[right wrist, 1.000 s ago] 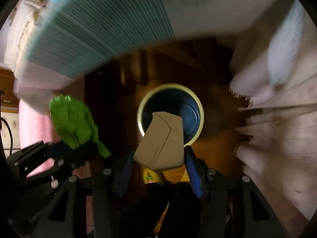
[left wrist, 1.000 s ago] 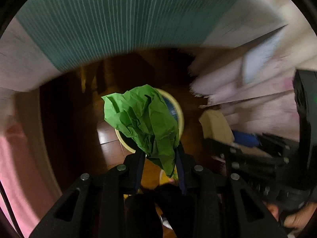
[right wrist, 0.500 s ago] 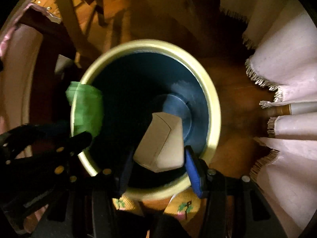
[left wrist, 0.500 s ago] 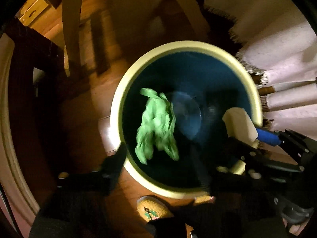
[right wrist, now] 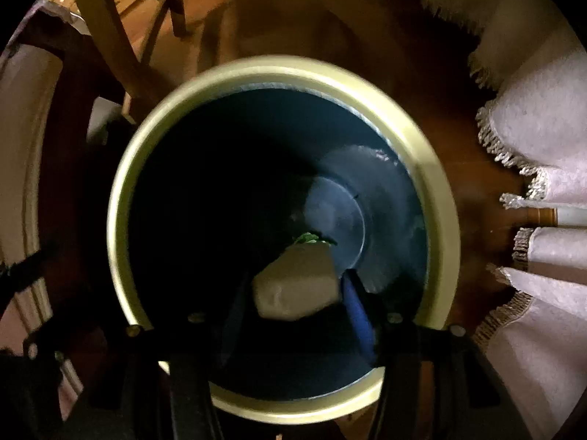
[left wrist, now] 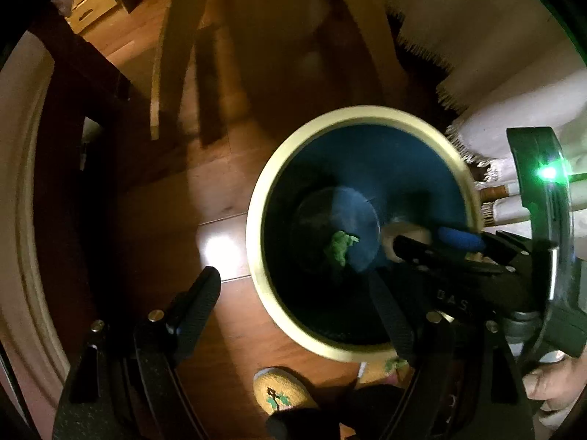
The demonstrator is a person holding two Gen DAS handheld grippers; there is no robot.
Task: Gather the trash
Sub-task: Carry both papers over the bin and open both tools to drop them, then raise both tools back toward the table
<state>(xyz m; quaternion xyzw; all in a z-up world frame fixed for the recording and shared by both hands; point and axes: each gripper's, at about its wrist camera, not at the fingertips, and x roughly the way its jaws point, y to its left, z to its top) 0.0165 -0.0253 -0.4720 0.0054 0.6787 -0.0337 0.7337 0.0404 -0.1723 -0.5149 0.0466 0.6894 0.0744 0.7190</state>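
The left gripper point(left wrist: 304, 297) hangs with jaws wide apart and empty, having just opened; the green paper point(left wrist: 340, 251) lies at the bottom of the bin point(left wrist: 256, 198). The right gripper's point(right wrist: 293, 293) jaws have just been opening, and the tan wad point(right wrist: 297, 286) sits loose between them, inside the rim. It could snag on a pad and come back out when lifted. The grippers crowd each other over the mouth; a slipper point(left wrist: 282, 392) stands just beside the bin, wooden legs point(left wrist: 168, 73) beyond
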